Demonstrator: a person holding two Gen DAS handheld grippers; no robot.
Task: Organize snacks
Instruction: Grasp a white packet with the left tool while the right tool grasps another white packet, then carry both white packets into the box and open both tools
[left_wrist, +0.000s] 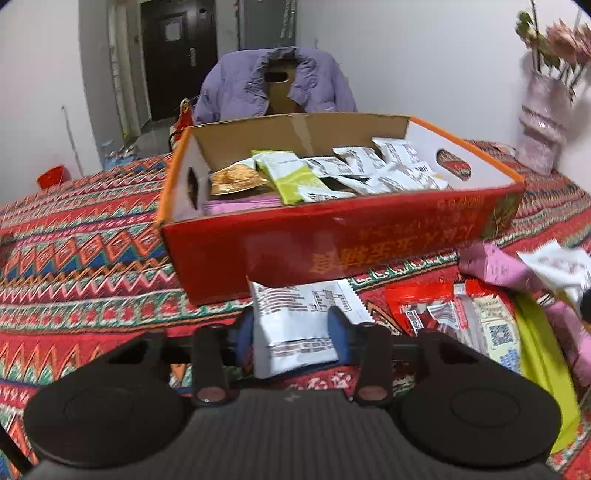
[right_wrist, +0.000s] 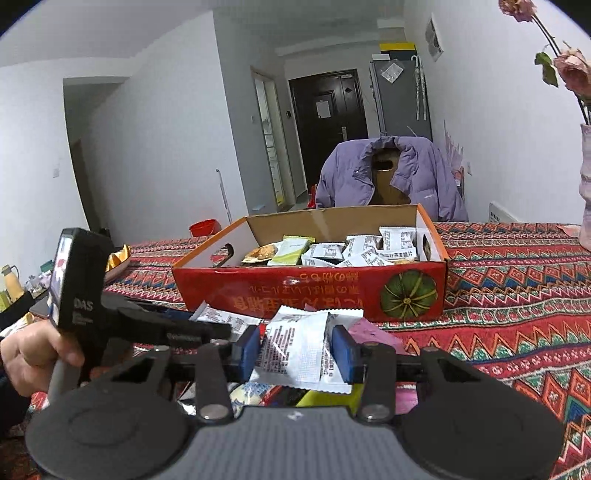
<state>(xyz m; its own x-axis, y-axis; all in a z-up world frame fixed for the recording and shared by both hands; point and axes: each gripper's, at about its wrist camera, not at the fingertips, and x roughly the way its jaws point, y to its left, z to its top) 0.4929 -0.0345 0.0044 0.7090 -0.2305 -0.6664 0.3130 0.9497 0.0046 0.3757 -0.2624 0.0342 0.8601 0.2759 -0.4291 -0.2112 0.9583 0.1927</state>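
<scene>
A red cardboard box (left_wrist: 332, 240) with an open top stands on the patterned tablecloth and holds several snack packets: white ones (left_wrist: 373, 170), a green one (left_wrist: 291, 177), an orange one (left_wrist: 232, 179). The box also shows in the right wrist view (right_wrist: 295, 288). My left gripper (left_wrist: 295, 332) is shut on a white snack packet (left_wrist: 299, 321) just in front of the box. My right gripper (right_wrist: 295, 350) is shut on another white snack packet (right_wrist: 299, 350) held above the loose pile, short of the box. The left gripper body (right_wrist: 85, 280) shows at left in the right wrist view.
Loose packets lie on the cloth right of the left gripper: red (left_wrist: 421, 310), pink (left_wrist: 498, 269), green (left_wrist: 535, 354). A chair with a purple jacket (right_wrist: 391, 173) stands behind the table. A vase with flowers (left_wrist: 543, 122) stands at the right. A red bowl (right_wrist: 203, 226) sits on the floor.
</scene>
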